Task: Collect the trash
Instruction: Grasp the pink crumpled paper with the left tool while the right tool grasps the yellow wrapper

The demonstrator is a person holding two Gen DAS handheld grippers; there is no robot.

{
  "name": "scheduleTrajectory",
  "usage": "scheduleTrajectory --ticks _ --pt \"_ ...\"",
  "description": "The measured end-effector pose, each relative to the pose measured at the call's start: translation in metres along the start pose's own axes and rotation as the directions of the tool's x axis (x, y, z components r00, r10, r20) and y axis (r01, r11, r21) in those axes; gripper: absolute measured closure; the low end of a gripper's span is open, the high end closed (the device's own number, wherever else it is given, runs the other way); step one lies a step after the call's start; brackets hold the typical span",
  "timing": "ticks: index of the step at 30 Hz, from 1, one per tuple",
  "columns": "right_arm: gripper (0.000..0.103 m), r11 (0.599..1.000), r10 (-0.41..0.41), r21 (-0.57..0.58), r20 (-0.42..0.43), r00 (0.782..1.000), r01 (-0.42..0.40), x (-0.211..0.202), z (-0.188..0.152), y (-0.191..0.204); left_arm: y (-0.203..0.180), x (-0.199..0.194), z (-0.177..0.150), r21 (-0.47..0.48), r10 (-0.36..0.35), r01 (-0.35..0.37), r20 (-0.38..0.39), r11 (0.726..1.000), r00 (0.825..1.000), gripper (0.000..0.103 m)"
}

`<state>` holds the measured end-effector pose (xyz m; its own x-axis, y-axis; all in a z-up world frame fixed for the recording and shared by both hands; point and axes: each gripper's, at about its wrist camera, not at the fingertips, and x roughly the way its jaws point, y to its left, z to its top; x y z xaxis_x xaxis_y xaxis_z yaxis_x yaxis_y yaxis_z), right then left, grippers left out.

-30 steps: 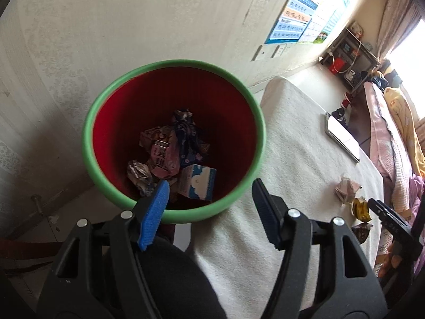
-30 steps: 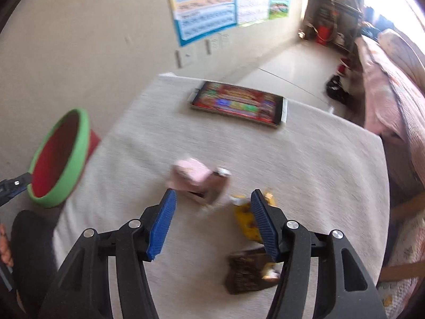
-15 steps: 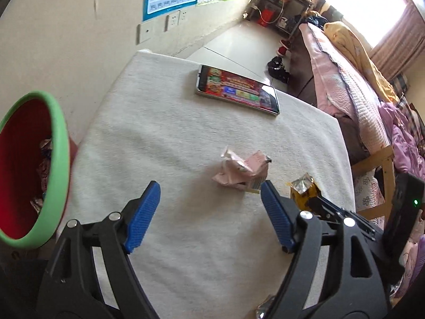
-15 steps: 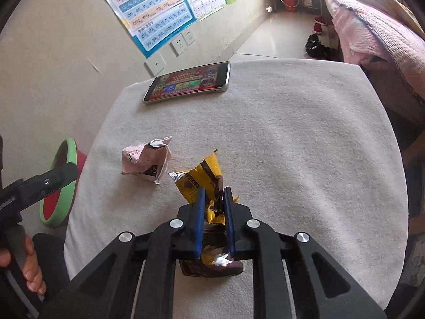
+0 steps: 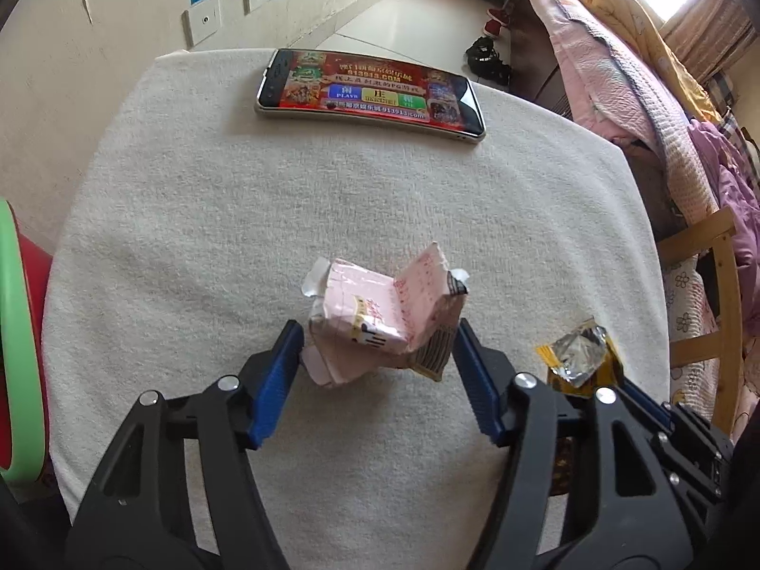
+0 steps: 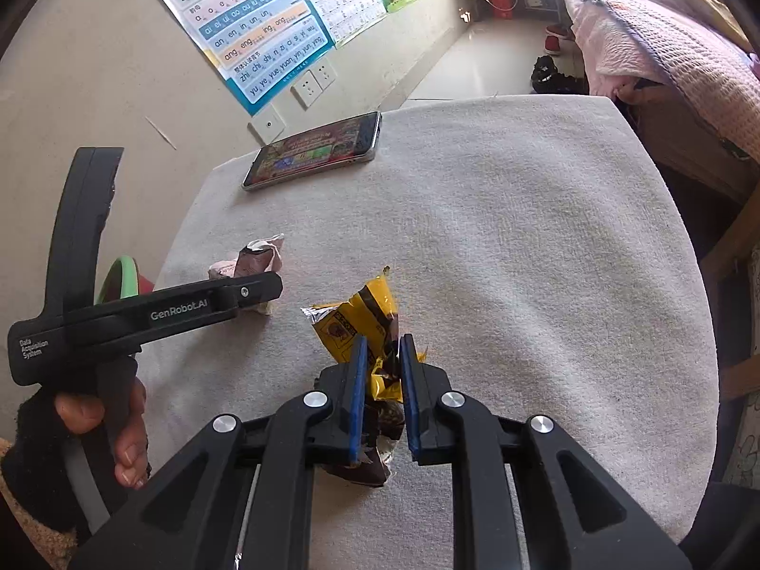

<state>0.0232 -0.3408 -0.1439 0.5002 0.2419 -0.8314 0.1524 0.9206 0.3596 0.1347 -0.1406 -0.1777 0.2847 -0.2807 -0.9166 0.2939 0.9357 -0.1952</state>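
Left fingers (image 5: 377, 365) spread around pink carton (image 5: 380, 318) (crumpled) | right fingers (image 6: 382, 370) clenched on yellow wrapper (image 6: 351, 323)

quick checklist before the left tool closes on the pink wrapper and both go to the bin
1. Pink wrapper sits between the left tool fingers: ok.
2. Left tool open enough to take it: ok; its jaws are open around the wrapper.
3. Right tool gripping the yellow wrapper: ok.
4. Brown wrapper under the right tool also caught: cannot tell.
5. Phone clear of both tools: ok, at the table's far edge.
6. Bin reachable: ok, its green rim is beside the table's left edge.
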Motion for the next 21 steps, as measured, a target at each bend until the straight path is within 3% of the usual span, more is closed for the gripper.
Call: scheduleTrajectory --ticks 3,11,19,21 --pt "0.089 1.0 0.008 -0.007 0.002 1.0 -0.007 0.0 0.001 0.004 0.013 -0.02 -0.017 -0.012 -0.017 0.017 0.019 1.0 1.0 0.042" --pt "0.089 0.997 0.057 -0.05 0.035 0.998 -0.055 -0.013 0.01 0.03 0.056 -0.058 -0.08 -0.023 0.061 -0.06 0.031 0.998 0.998 0.042" --pt "0.089 0.981 0.066 -0.177 -0.1 0.993 -0.083 0.02 -0.023 0.082 0.089 -0.059 -0.107 -0.139 0.066 -0.063 0.015 0.988 0.998 0.039" --pt "0.085 0.976 0.054 -0.202 -0.124 0.991 -0.078 0.026 -0.029 0.09 0.092 -0.06 -0.11 -0.155 0.065 -0.061 0.018 0.986 0.998 0.039"
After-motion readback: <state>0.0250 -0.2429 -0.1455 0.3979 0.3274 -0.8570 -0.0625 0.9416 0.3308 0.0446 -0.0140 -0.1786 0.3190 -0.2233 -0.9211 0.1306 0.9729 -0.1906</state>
